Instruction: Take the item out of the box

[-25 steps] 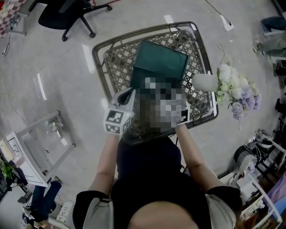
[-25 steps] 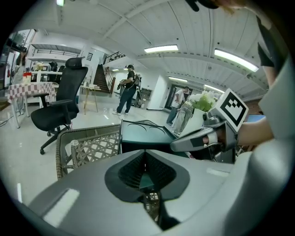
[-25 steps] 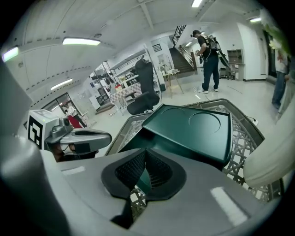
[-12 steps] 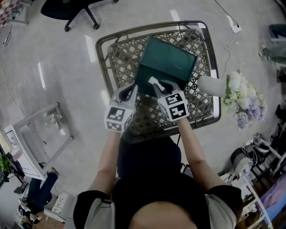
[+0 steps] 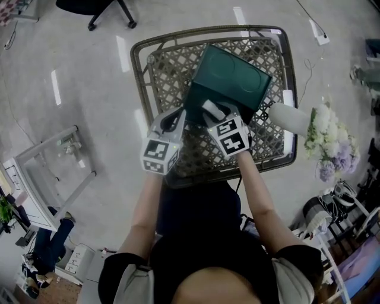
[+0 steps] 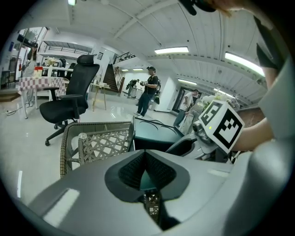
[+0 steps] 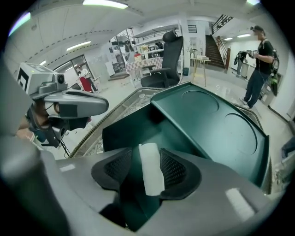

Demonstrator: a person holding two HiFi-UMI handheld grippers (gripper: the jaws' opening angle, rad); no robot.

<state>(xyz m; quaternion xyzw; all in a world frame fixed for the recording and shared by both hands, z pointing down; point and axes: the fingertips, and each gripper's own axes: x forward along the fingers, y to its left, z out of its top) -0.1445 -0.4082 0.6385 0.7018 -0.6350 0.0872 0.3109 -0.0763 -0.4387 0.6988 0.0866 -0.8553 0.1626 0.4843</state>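
Box point(image 5: 234, 74) on wicker table point(image 5: 159, 76), flowers point(image 5: 325, 133) beside

In the head view, the left gripper point(image 5: 175, 119) and the right gripper point(image 5: 218, 113) cover the near wall of the green box point(image 5: 195, 98) and most of its inside, so the white item point(image 7: 151, 168) cannot be picked out there. Along the right gripper's jaws, which have just been opening, the item's lower end drops behind the gripper body, and whether the right pad point(image 7: 174, 169) touches it is unclear. The left pads point(image 6: 130, 171) show only a green sliver; how much of the box they catch is hidden. The person's arms point(image 5: 256, 196) mask the near edge of the wicker table point(image 5: 161, 77). The office chair point(image 5: 110, 7) is cut by that view's top edge, and the far people point(image 6: 148, 90) are too small to read.
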